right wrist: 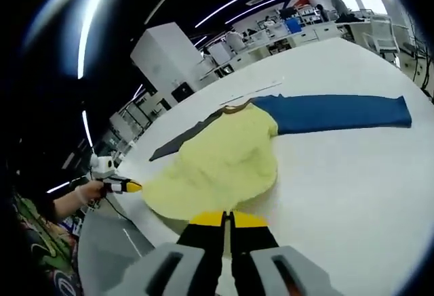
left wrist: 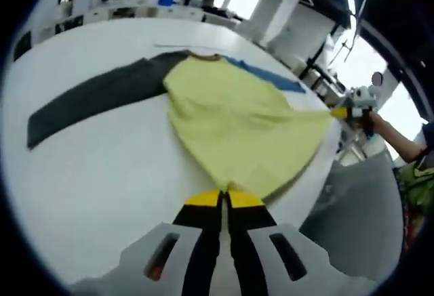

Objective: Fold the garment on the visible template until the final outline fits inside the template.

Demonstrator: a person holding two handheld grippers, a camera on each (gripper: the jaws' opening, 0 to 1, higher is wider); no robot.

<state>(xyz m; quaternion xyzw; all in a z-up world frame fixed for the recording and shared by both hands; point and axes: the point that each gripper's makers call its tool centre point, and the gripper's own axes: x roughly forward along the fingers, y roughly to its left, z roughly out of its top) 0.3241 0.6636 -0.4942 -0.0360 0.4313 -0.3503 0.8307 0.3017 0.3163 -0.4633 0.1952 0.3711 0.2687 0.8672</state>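
Yellow cloth garment (left wrist: pixel 234 130) with one dark grey and one blue sleeve on white bench (left wrist: pixel 102 174), left gripper (left wrist: pixel 224 198) and right gripper (right wrist: pixel 227 218) jaws each pinched shut on its hem, cloth stretching ahead.

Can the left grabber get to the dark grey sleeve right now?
Probably not yet: the left gripper looks shut on the yellow shirt's hem. The dark grey sleeve lies bare on the white table.
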